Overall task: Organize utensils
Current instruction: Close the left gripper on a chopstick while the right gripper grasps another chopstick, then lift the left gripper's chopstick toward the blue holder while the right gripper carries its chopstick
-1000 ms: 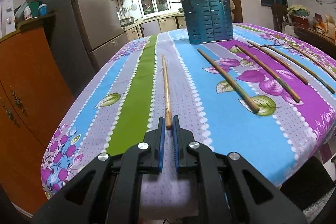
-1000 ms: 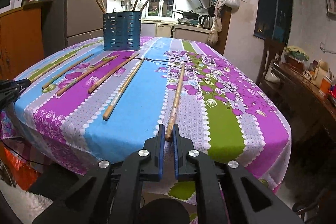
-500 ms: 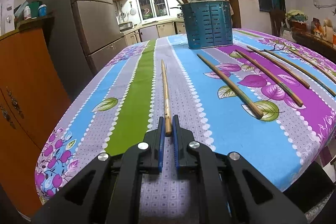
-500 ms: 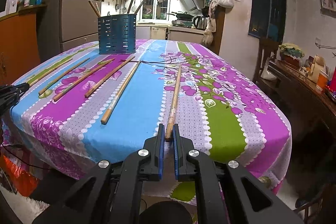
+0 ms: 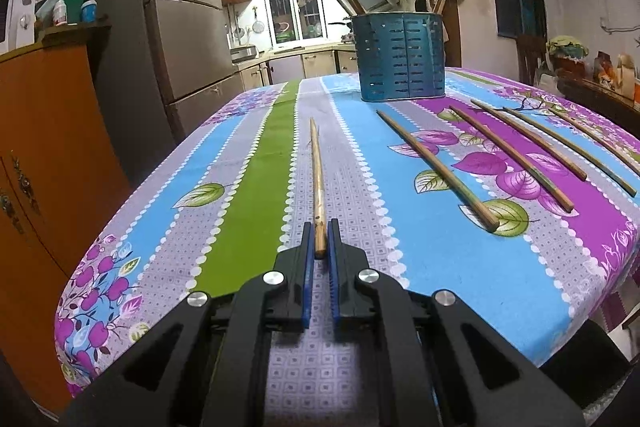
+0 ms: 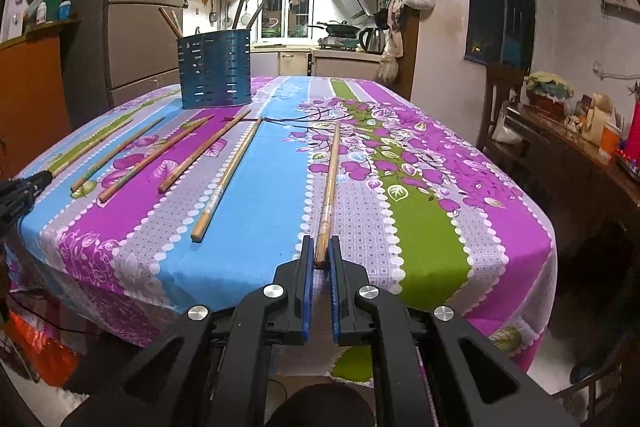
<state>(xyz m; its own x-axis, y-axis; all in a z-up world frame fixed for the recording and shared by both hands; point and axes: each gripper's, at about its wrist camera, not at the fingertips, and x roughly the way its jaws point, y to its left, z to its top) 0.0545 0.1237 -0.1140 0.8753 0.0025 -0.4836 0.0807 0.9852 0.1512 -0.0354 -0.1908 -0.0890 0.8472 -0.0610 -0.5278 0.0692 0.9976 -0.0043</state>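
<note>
My left gripper [image 5: 319, 229] is shut on the near end of a wooden chopstick [image 5: 317, 163] that points away over the grey stripe of the table. My right gripper [image 6: 321, 246] is shut on the near end of another wooden chopstick [image 6: 331, 171] near the table's front edge. A blue slotted utensil holder [image 5: 402, 57] stands at the far end with several sticks in it; it also shows in the right wrist view [image 6: 215, 69]. Several more chopsticks [image 5: 436, 169] lie on the cloth between the two grippers.
The table [image 5: 248, 163] wears a striped floral cloth. An orange cabinet [image 5: 44, 147] and a fridge [image 5: 180, 27] stand to the left. A dark sideboard [image 6: 576, 155] and a chair stand to the right. The left gripper's tip [image 6: 30, 183] shows at the right view's left edge.
Both grippers have dropped lower toward the table with their chopsticks still clamped. The holder looms higher in both views. The loose chopsticks have not moved.
</note>
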